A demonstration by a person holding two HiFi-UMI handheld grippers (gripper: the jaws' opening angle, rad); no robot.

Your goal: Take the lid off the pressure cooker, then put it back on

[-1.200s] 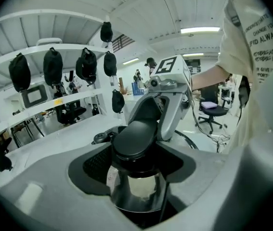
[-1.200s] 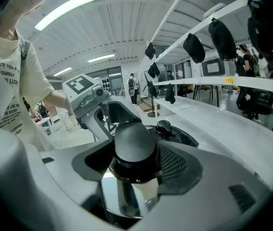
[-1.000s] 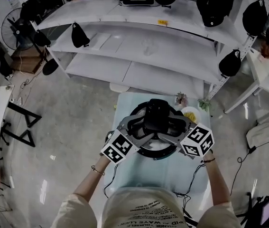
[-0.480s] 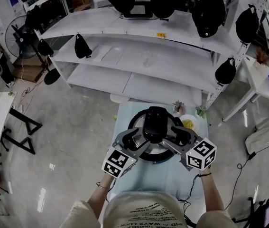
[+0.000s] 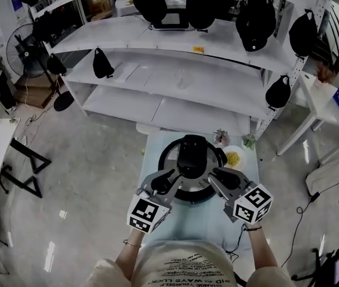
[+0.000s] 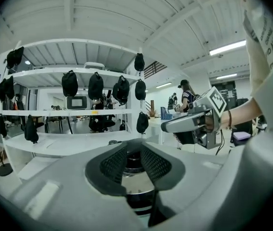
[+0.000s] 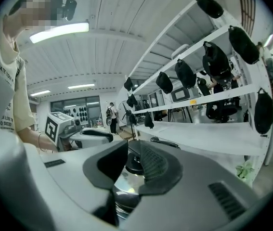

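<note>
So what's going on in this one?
A person holds a gripper in each hand over a pressure cooker on a small table. The lid, with its black handle, sits on the pot. The left gripper and right gripper hover at the cooker's near side. Both sets of jaws have just been closing to a narrow gap, with nothing between them.

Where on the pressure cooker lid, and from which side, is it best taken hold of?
Take the black handle raised at the centre of the lid. In the head view it runs lengthwise away from the person, so come down from above and close the jaws across its narrower width, left to right. The round lid edge probably offers less purchase.
</note>
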